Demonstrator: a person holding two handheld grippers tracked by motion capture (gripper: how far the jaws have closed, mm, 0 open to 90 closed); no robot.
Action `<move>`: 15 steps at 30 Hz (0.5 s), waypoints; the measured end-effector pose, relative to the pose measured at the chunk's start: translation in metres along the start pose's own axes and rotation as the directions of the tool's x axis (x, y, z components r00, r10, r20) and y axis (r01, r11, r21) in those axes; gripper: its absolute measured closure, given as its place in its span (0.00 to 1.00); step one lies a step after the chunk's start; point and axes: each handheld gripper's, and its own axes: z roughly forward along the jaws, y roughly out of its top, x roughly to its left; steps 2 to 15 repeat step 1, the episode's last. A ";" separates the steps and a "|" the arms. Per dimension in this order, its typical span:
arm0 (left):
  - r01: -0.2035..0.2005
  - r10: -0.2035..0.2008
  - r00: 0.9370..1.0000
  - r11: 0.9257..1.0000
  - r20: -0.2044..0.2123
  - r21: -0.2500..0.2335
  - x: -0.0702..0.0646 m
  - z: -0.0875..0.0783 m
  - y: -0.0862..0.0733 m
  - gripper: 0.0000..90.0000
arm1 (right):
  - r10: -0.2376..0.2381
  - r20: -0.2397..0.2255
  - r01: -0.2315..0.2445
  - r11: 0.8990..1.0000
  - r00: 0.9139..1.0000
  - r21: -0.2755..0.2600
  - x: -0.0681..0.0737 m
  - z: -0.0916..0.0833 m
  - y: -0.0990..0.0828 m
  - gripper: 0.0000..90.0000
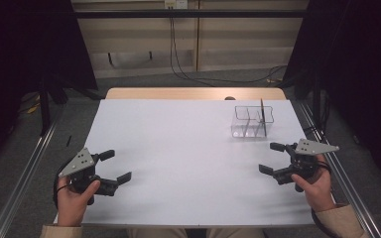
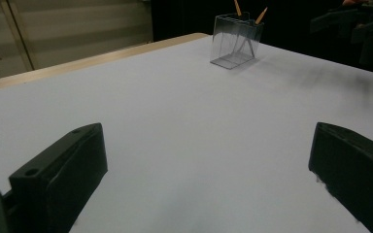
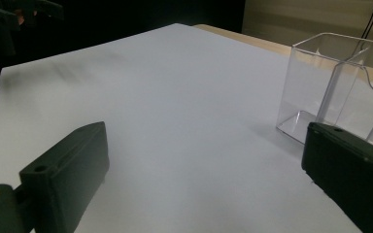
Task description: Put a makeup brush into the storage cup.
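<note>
- Two claws rest low over the white counter, one in each hand of the person; both are released, jaws spread wide with nothing between them.
- Right claw: it sits just in front of the clear divided holder, on the holder's near right side, jaws pointing toward the counter's middle. In the right gripper view the claw frames bare counter, with the holder standing just beyond its right jaw, apart from it. This nearness suggests it is the hand placed to reach the holder first.
- Left claw: it lies well apart from the holder, far across the counter on the holder's near left. Its spread jaws face the open sheet, and in the left gripper view the claw looks across the counter to the holder in the distance.
- The holder stands upright near the far right corner of the counter, its partitions making several compartments.
- Thin sticks with orange-brown tips lean out of the holder, held upright by its walls; which compartment they occupy cannot be told. One dark stick rises above the rim in the high view.
- Judgement: both hands appear parked at a ready pose, no grasp yet begun.
</note>
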 end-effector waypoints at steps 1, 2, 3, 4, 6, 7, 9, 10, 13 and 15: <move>-0.001 0.001 1.000 1.000 0.003 0.003 0.000 0.000 0.000 0.00 | 0.000 0.000 0.000 1.000 1.000 0.000 0.000 0.000 0.000 0.03; -0.001 0.001 1.000 1.000 0.003 0.003 0.000 0.000 0.000 0.00 | 0.000 0.000 0.000 1.000 1.000 0.000 0.000 0.000 0.000 0.03; -0.001 0.001 1.000 1.000 0.003 0.003 0.000 0.000 0.000 0.00 | 0.000 0.000 0.000 1.000 1.000 0.000 0.000 0.000 0.000 0.03; -0.001 0.001 1.000 1.000 0.003 0.003 0.000 0.000 0.000 0.00 | 0.000 0.000 0.000 1.000 1.000 0.000 0.000 0.000 0.000 0.03; -0.001 0.001 1.000 1.000 0.003 0.003 0.000 0.000 0.000 0.00 | 0.000 0.000 0.000 1.000 1.000 0.000 0.000 0.000 0.000 0.03; -0.001 0.001 1.000 1.000 0.003 0.003 0.000 0.000 0.000 0.00 | 0.000 0.000 0.000 1.000 1.000 0.000 0.000 0.000 0.000 0.03; -0.001 0.001 1.000 1.000 0.003 0.003 0.000 0.000 0.000 0.00 | 0.000 0.000 0.000 1.000 1.000 0.000 0.000 0.000 0.000 0.03; -0.001 0.001 1.000 1.000 0.003 0.003 0.000 0.000 0.000 0.00 | 0.000 0.000 0.000 1.000 1.000 0.000 0.000 0.000 0.000 0.03; -0.001 0.001 1.000 1.000 0.003 0.003 0.000 0.000 0.000 0.00 | 0.000 0.000 0.000 1.000 1.000 0.000 0.000 0.000 0.000 0.03; -0.001 0.001 1.000 1.000 0.003 0.003 0.000 0.000 0.000 0.00 | 0.000 0.000 0.000 1.000 1.000 0.000 0.000 0.000 0.000 0.03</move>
